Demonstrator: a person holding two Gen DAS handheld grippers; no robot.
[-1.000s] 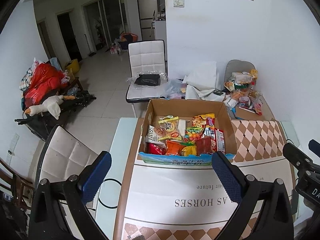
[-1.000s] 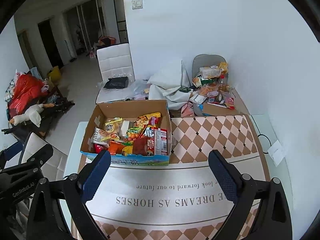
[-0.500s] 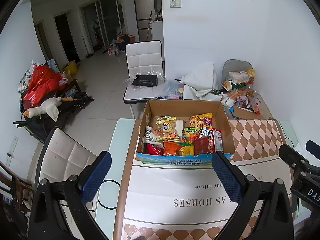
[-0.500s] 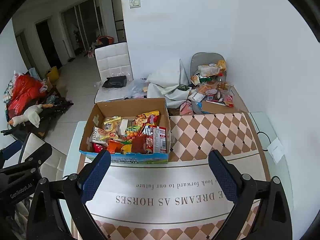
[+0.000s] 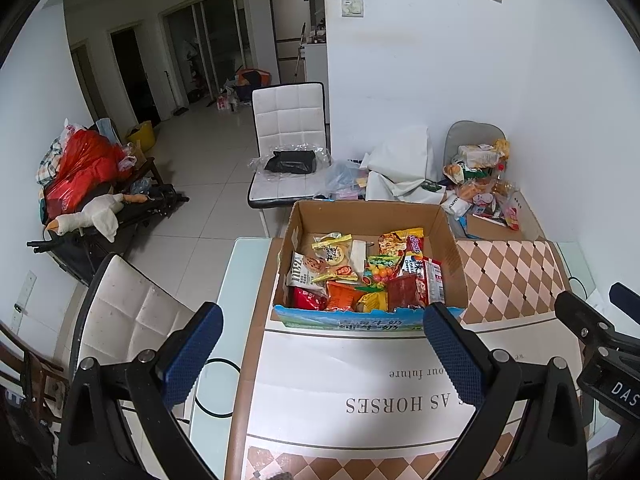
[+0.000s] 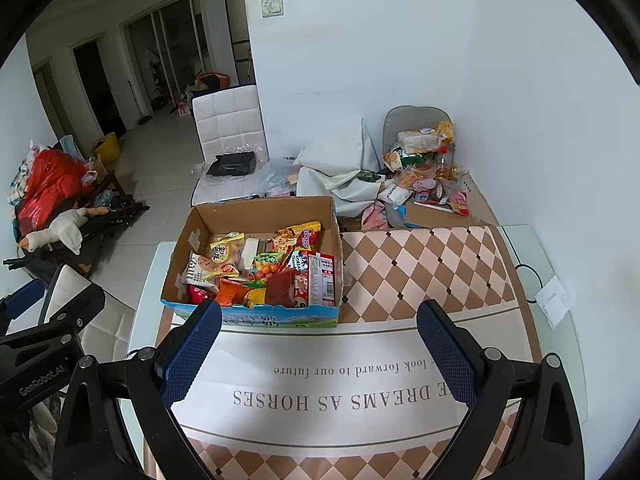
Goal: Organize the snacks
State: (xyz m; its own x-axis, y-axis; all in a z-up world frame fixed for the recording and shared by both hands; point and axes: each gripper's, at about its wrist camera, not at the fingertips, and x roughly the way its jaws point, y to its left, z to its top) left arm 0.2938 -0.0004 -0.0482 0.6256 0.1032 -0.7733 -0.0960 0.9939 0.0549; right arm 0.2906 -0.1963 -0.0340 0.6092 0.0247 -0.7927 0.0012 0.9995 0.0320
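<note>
An open brown cardboard box with a blue-and-green printed front panel (image 5: 372,318) stands on the glass-topped table (image 6: 544,248), resting on a diamond-patterned table runner with a white printed band (image 6: 424,268). The box sits toward the table's left half and is packed with colourful snack packets (image 5: 360,276): orange, red and yellow bags, a round biscuit pack and a red-and-white carton along its right wall.

The left gripper (image 5: 320,350) hovers above the white band on the near side of the box, its blue-padded fingers (image 5: 192,350) spread wide apart and empty. The right gripper (image 6: 320,348) hangs beside it over the same band, its fingers (image 6: 446,354) likewise released, holding nothing.

Beyond the table, a second heap of loose snack bags (image 6: 424,168) lies against the wall in the corner, possibly on a grey chair, though the clutter hides its support. A white quilted chair (image 5: 290,140) stands behind the box.
</note>
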